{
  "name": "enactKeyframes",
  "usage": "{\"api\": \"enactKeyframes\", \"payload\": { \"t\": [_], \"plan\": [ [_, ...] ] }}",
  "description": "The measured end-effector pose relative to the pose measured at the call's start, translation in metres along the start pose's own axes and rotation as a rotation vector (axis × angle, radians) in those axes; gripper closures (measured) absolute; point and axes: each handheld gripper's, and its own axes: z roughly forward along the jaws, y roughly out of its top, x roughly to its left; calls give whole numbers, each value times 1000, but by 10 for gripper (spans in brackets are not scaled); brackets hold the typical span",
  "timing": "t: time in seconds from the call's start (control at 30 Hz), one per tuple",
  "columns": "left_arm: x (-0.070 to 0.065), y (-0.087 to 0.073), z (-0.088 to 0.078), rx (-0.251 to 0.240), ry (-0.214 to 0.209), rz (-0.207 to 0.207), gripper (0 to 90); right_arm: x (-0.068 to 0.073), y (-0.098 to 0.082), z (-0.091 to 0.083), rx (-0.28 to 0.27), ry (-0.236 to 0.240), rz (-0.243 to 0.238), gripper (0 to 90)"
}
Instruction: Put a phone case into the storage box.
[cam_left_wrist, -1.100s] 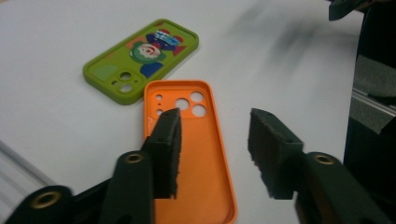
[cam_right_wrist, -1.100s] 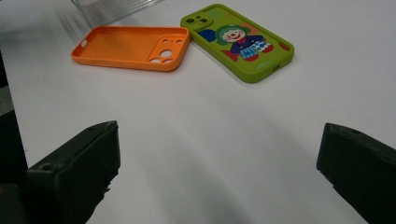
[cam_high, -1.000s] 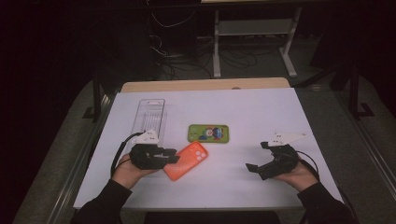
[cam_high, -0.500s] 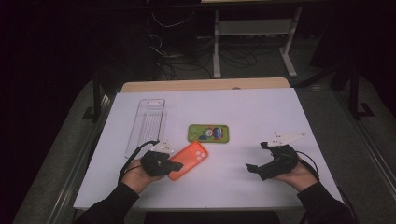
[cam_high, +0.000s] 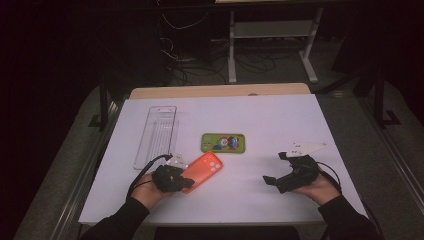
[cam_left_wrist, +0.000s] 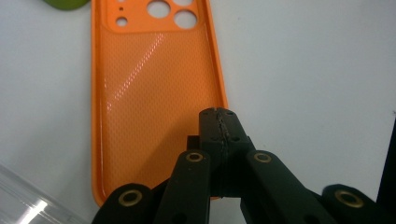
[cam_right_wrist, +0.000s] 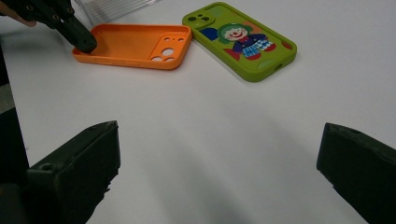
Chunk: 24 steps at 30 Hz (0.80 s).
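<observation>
**Pinching the orange case by its side wall**

Your left gripper (cam_left_wrist: 219, 119) sits nearest you, at the near end of the orange case (cam_left_wrist: 154, 93). Its jaws have just been closing and now stand pressed together. The case's long side wall runs straight into the seam between them, so this reads as a pinch on that thin wall. That is a sensible hold: the case lies open side up and flat on the white table (cam_high: 280, 120), so the raised wall is the one part a narrow grip can catch.

Your right gripper (cam_high: 276, 167) rests well to the right of the orange case with its jaws spread wide and nothing between them. It looks parked there, clear of the working hand but aimed back at the case, ready to help if you need a second hold.

The orange case itself lies slanted, with its camera cut-outs at the end away from you.

Just beyond that far end lies the green case (cam_high: 223, 142), printed side up, close to the orange case but apart from it.

Farther off, beyond the orange case and to its left, the clear tray (cam_high: 156, 135) lies lengthwise, out of the way of the grip.
</observation>
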Motion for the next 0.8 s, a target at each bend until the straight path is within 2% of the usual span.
{"api": "enactKeyframes", "payload": {
  "t": [0.03,0.07,0.23,0.27,0.37,0.4,0.5,0.53,0.6,0.67,0.8],
  "plan": [
    [1,0,1,24,-2,21,897,0,0,0,0,0,0,0],
    [0,0,1,33,-1,23,897,0,0,0,1,1,-1,0],
    [-1,1,3,30,-7,16,897,0,0,0,-1,2,-1,0],
    [-3,1,4,18,-10,1,897,0,0,0,-3,1,-2,0],
    [-4,4,5,35,-26,21,897,0,0,0,-2,2,-3,0],
    [-5,5,8,20,-37,6,897,0,0,0,-2,1,-2,0],
    [-7,9,11,24,-56,5,897,1,0,0,0,4,-2,0],
    [-8,10,12,31,-61,16,897,1,0,0,-1,4,-3,0],
    [-12,14,17,13,-68,2,897,1,0,0,-5,3,1,0],
    [-12,17,19,33,-81,16,897,1,0,-1,-4,4,4,0],
    [-14,24,25,29,-94,12,898,1,0,-1,-7,5,0,0]
  ]
}}
